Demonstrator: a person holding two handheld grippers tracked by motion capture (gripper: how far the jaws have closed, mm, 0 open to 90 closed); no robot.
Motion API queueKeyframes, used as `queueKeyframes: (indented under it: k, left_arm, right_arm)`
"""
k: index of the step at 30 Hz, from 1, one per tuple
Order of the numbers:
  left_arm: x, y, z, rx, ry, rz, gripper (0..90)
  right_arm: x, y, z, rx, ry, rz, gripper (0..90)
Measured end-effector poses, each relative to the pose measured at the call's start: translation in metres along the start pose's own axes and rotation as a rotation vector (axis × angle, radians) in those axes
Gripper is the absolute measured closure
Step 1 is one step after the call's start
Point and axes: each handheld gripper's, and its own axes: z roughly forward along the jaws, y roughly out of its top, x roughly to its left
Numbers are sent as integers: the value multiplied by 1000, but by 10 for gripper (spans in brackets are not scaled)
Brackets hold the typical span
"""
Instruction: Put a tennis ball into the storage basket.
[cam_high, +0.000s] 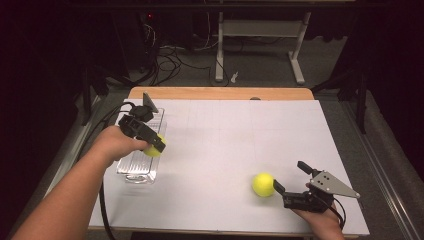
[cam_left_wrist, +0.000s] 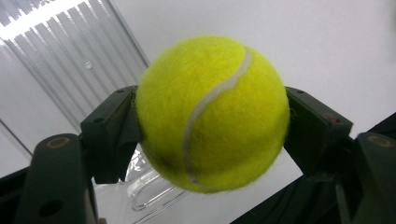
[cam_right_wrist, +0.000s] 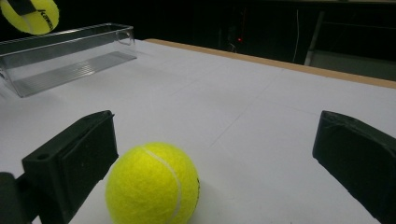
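My left gripper (cam_high: 156, 146) is shut on a yellow tennis ball (cam_left_wrist: 212, 112), held in the air over the right rim of a clear plastic tray (cam_high: 141, 150) at the table's left. That held ball (cam_right_wrist: 30, 15) hangs above the tray (cam_right_wrist: 65, 53) in the right gripper view. A second tennis ball (cam_high: 263, 184) rests on the white table near the front right. My right gripper (cam_high: 290, 176) is open, its jaws spread wide, with this ball (cam_right_wrist: 152, 184) lying close to the left jaw.
The white table top (cam_high: 235, 140) has a wooden strip along its far edge. Cables and a white desk frame (cam_high: 260, 40) stand on the floor beyond it. The tray holds nothing that I can see.
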Motion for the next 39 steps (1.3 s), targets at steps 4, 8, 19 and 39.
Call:
queueKeyframes:
  k: [4, 8, 19, 39]
  left_arm:
    - [5, -1, -3, -7, 0, -16, 267]
    - [10, -2, -4, -14, 0, -31, 266]
    - [22, -3, -6, -14, 8, -70, 266]
    - [45, -6, -14, -29, 31, -139, 266]
  right_arm:
    - [-1, 0, 0, -1, 0, 0, 7]
    - [-1, 0, -1, -1, 0, 1, 7]
    - [-1, 0, -1, -4, -4, 2, 7]
    - [-1, -1, 0, 2, 0, 0, 8]
